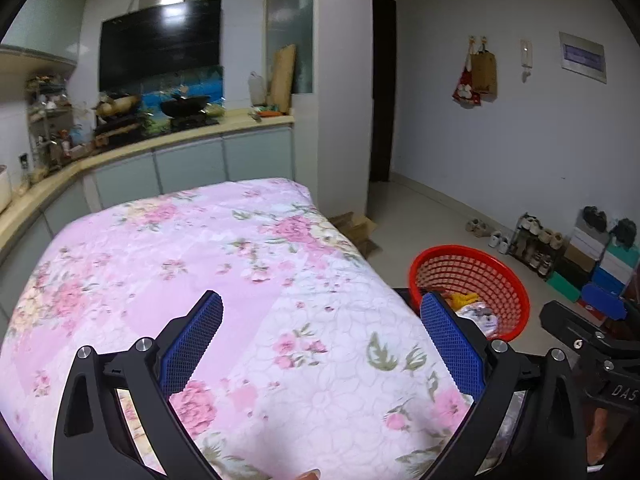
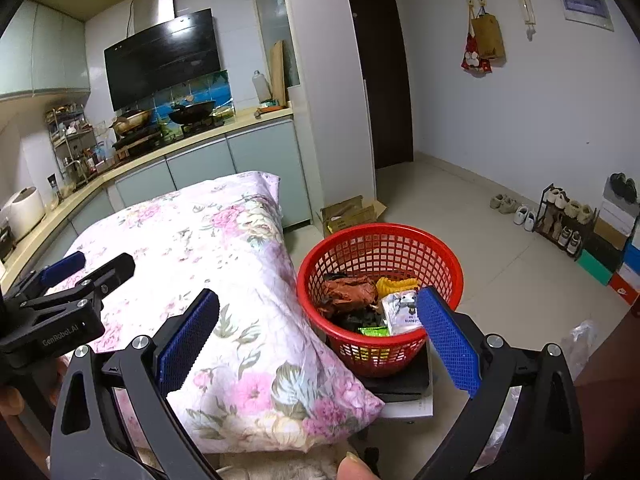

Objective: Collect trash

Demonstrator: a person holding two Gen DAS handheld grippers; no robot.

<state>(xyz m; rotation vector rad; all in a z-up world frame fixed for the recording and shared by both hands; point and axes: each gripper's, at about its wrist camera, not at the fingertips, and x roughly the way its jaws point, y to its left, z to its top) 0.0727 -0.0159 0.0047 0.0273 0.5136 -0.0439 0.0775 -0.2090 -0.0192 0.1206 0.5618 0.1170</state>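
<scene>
below: round red mesh basket (image 2: 380, 256) holding crumpled wrappers (image 2: 402, 312).

**Kitchen corner and shoe wall**

A pink floral quilted cover (image 1: 224, 280) drapes the raised surface. Behind it runs a beige curved countertop (image 2: 192, 142) bearing a black wok (image 2: 192, 112) under a black glass range hood (image 2: 164, 58). A dark shoe rack (image 2: 560, 216) stands by stacked coloured shoeboxes (image 2: 616, 248) along the wall.

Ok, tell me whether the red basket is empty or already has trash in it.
Not empty. The red basket stands upright and holds several pieces: a crumpled brown wrapper, a yellow wrapper, a white packet and a green one.
</scene>
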